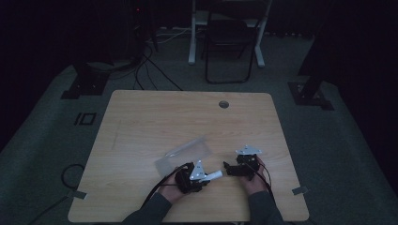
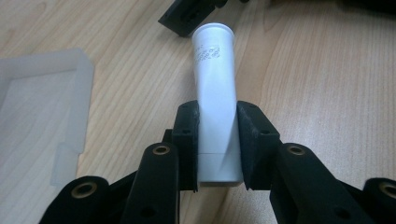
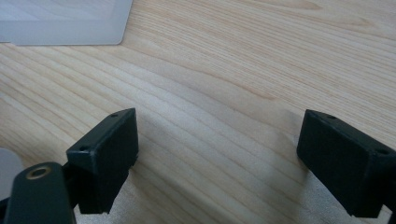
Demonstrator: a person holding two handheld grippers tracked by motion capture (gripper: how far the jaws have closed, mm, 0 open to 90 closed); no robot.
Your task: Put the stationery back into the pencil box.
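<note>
A white tube (image 2: pixel 215 88) with small grey print lies between the two black jaws of my left gripper (image 2: pixel 218 135), whose pads press on both its sides. In the high view the white tube (image 1: pixel 215 175) sticks out to the right from my left gripper (image 1: pixel 206 176), toward my right gripper (image 1: pixel 227 168). Over bare wood, my right gripper (image 3: pixel 217 154) has its jaws standing wide apart with nothing between them. A tip of the right gripper's jaw (image 2: pixel 187 18) shows just beyond the tube's far end.
A translucent plastic tray (image 1: pixel 183 154) lies on the wooden table (image 1: pixel 155 122) just beyond my left hand; the tray (image 2: pixel 37 107) sits left of the tube. A round hole (image 1: pixel 224 104) is near the table's far edge. Chairs and cables stand on the floor beyond.
</note>
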